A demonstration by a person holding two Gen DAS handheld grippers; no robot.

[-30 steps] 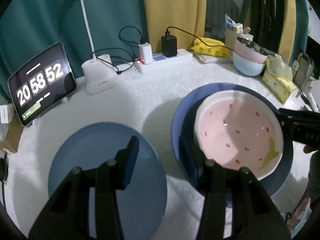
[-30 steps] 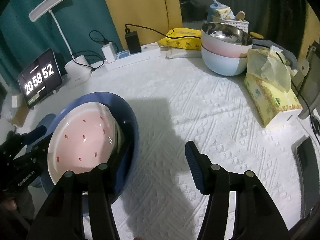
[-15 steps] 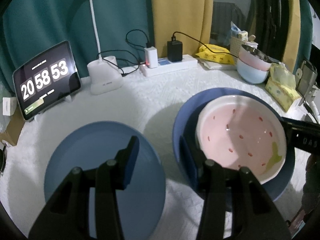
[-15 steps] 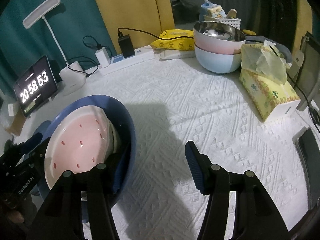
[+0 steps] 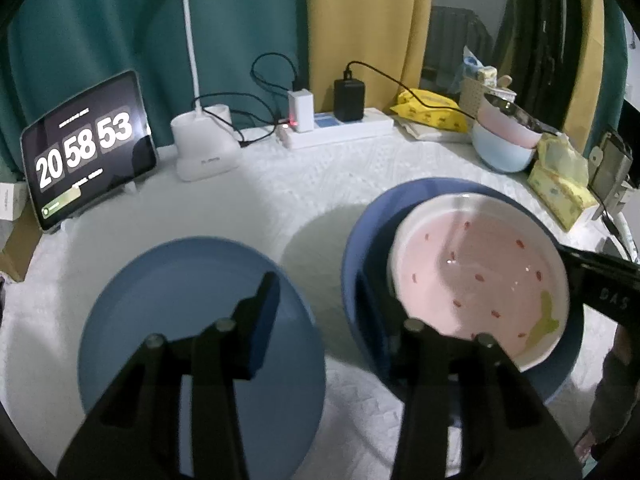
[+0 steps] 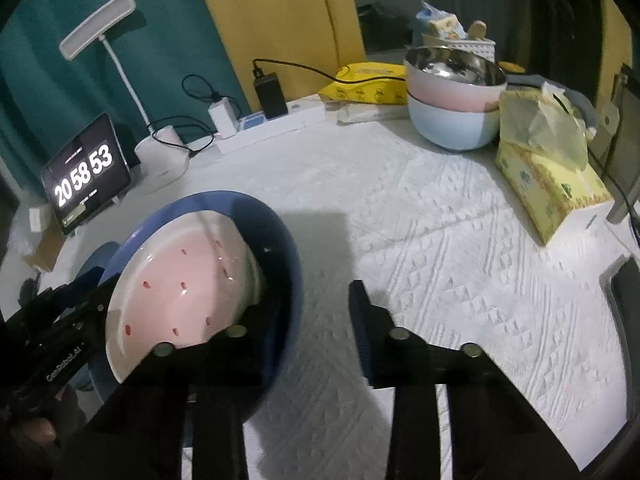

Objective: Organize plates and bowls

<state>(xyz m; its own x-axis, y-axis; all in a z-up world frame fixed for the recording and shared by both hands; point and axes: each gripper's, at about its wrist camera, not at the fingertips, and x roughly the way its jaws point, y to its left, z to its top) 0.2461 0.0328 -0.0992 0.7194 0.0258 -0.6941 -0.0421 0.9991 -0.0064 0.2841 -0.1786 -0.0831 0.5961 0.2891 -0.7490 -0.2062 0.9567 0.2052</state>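
Observation:
A pink bowl with red specks (image 5: 476, 276) sits tilted inside a dark blue bowl (image 5: 368, 216); both are raised off the white tablecloth. My left gripper (image 5: 316, 312) is open, its right finger inside the blue bowl's near rim. My right gripper (image 6: 316, 304) is open too, its left finger inside the blue bowl (image 6: 280, 232) next to the pink bowl (image 6: 180, 276). A flat blue plate (image 5: 160, 300) lies on the cloth below my left gripper. A pink bowl stacked in a light blue bowl (image 6: 452, 96) stands at the back right.
A tablet clock (image 5: 84, 148), a white lamp base (image 5: 204, 148) and a power strip with chargers (image 5: 340, 128) line the back. A yellow tissue pack (image 6: 548, 176) lies at the right. A yellow packet (image 6: 372, 80) lies behind the stacked bowls.
Both grippers have risen with the blue bowl and pink bowl, which now sit higher above the cloth. The pink bowl tilts more inside the blue one.

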